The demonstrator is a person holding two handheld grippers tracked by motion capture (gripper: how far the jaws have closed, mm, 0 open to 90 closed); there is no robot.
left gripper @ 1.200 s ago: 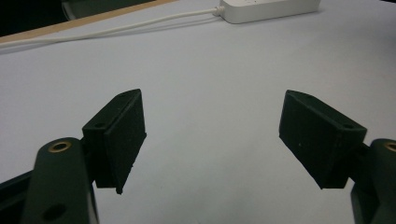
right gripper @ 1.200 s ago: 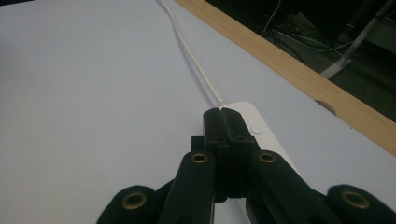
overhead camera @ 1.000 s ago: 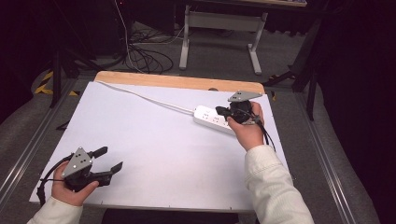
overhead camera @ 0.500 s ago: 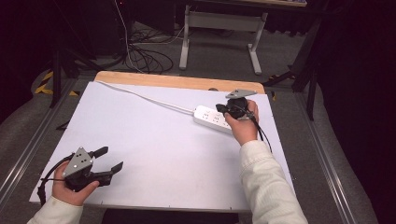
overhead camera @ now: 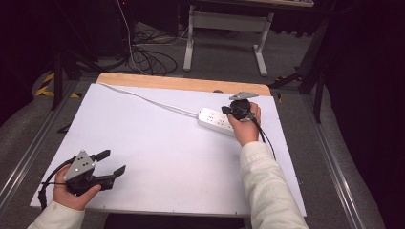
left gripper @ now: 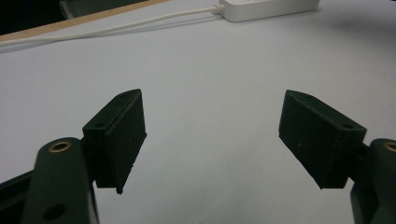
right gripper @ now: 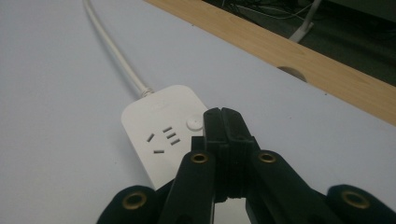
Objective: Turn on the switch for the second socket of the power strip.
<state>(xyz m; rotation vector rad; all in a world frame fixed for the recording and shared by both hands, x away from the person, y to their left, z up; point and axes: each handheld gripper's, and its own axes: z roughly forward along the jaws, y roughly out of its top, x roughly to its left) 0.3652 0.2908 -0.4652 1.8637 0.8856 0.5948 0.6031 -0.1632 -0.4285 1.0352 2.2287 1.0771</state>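
The power strip [overhead camera: 217, 121] lies white on the far right part of the tabletop [overhead camera: 157, 143], its cord [overhead camera: 143, 98] running off toward the far left corner. The right tongs [right gripper: 223, 122] hover over its near end, clenched tight with nothing between the jaws; in the right gripper view their tips sit just beside the strip's round button [right gripper: 192, 123], and whether they touch it is hard to tell. The strip's near half is hidden behind them. The left tongs [left gripper: 212, 135] are released, jaws wide over bare surface at the near left, well apart from the strip.
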